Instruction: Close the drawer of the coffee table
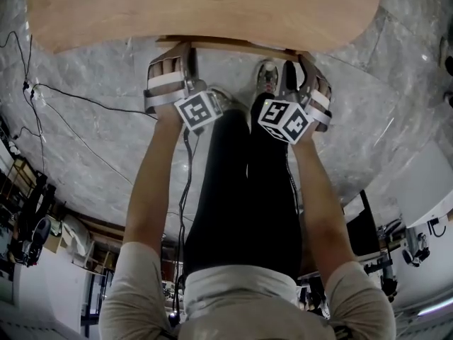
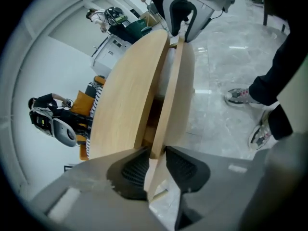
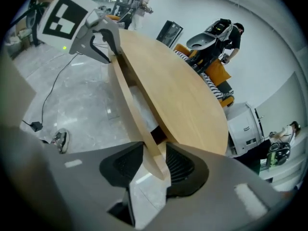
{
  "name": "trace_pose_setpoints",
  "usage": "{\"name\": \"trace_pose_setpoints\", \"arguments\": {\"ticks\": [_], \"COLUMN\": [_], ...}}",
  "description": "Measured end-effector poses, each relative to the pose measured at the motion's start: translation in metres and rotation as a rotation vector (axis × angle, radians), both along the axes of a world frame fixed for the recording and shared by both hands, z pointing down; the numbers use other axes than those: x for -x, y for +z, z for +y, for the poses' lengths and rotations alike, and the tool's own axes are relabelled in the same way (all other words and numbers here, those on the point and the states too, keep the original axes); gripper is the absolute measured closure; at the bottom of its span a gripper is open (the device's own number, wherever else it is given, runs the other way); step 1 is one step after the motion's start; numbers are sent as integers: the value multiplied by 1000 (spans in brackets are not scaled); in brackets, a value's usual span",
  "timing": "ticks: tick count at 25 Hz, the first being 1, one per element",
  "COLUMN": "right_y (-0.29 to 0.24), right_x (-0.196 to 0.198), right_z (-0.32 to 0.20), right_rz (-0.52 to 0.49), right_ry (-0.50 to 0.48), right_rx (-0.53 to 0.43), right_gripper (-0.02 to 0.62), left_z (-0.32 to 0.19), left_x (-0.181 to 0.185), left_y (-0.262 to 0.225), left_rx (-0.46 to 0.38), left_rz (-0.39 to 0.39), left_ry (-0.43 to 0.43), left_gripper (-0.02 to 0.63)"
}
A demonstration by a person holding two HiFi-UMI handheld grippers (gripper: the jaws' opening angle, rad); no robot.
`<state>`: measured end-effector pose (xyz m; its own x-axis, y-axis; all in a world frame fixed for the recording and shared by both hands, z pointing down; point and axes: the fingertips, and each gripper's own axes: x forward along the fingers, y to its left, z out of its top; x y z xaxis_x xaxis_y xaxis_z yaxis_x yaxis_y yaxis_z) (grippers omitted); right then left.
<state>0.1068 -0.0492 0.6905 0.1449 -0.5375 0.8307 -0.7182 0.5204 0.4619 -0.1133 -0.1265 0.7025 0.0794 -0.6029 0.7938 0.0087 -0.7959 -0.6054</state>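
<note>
Pale wood makes up the one coffee table point(image 1: 205, 6), which has a rounded top. Under its near edge sits one drawer point(image 1: 226, 43), drawn out a little. Both gripper views show a dark gap between the tabletop and the drawer's front panel point(image 2: 171, 95).

Two grippers meet that panel from the person's side of the coffee table, each carrying one marker cube, so there are two cubes. The left gripper point(image 1: 175, 54) is at the panel's left end and the right gripper point(image 1: 299, 61) is at its right end, well apart along the table's edge.

In the left gripper view the jaws stand spread with the panel's edge between them. The panel lies close against one pad, with clear floor showing between it and the other. In the right gripper view the jaws are likewise spread around the panel, which sits nearer one pad with a gap on its other side. Neither pair pinches the wood.

The left cube point(image 1: 199, 110) and the right cube point(image 1: 285, 120) ride behind the jaws, farther from the coffee table.

Two shoes point(image 2: 239, 96) stand on the grey marbled floor point(image 1: 92, 133) in front of the coffee table, between the grippers. One black cable point(image 1: 78, 98) trails over the floor to the table's left.
</note>
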Motion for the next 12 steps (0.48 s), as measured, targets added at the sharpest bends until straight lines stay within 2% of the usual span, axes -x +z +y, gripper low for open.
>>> {"name": "trace_pose_setpoints", "arguments": {"ticks": [4,9,12], "right_y": [-4,-8,-12], "right_x": [-4,-3,-7], "right_z": [-15,-18,-17], "right_rz": [43,71,82], "right_ry": [16,-13,-2], "right_rx": [-70,-94,-107], "right_gripper": [377,383,423], "left_z": [-12,-14,-17], "left_x": [1,0,-4], "left_y": [-2,-5,-11], "left_rx": [-122,-148,-167], "left_rz": [17,2,-6], "left_ry": [-16,7,32], "left_gripper": [479,479,473]}}
